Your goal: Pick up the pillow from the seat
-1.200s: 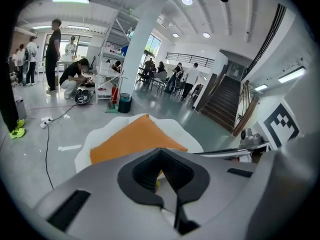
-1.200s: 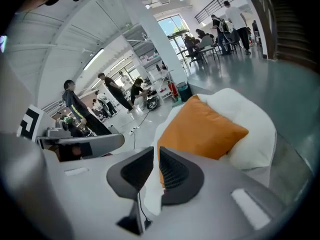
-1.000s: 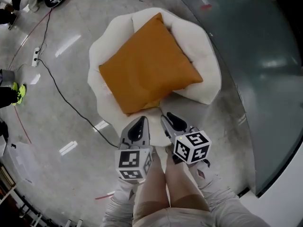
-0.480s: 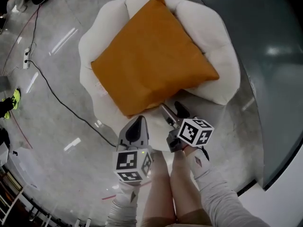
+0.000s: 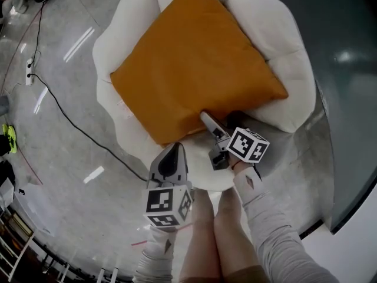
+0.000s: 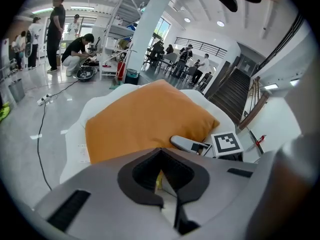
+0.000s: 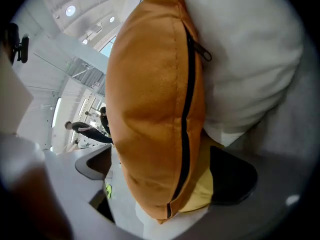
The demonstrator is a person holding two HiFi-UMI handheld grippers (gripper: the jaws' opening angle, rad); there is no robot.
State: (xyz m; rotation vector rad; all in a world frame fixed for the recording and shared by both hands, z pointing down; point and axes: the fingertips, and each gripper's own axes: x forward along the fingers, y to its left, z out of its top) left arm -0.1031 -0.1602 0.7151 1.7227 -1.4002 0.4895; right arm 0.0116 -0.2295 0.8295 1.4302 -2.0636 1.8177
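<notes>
An orange square pillow (image 5: 194, 63) lies on a round white padded seat (image 5: 277, 34). My right gripper (image 5: 222, 121) is at the pillow's near edge, rolled onto its side. Its jaws have just been opening and stand wide. In the right gripper view the pillow's zipped corner (image 7: 150, 109) sits between the fingers without being squeezed, with the seat cushion (image 7: 250, 49) to its right. My left gripper (image 5: 174, 151) hovers over the seat's front rim, just short of the pillow's near corner, shut and empty. The left gripper view shows the pillow (image 6: 145, 119) ahead of its jaws (image 6: 162, 171).
A black cable (image 5: 65, 108) runs across the shiny grey floor to a power strip (image 5: 28, 69) on the left. A dark grey panel (image 5: 347, 69) rises to the right of the seat. The person's legs (image 5: 218, 240) stand at its front. People (image 6: 75, 49) work far behind.
Both grippers have come down toward the seat. The right one has rolled onto its side, its jaws have spread, and it now straddles the pillow's near edge. The left stays shut.
</notes>
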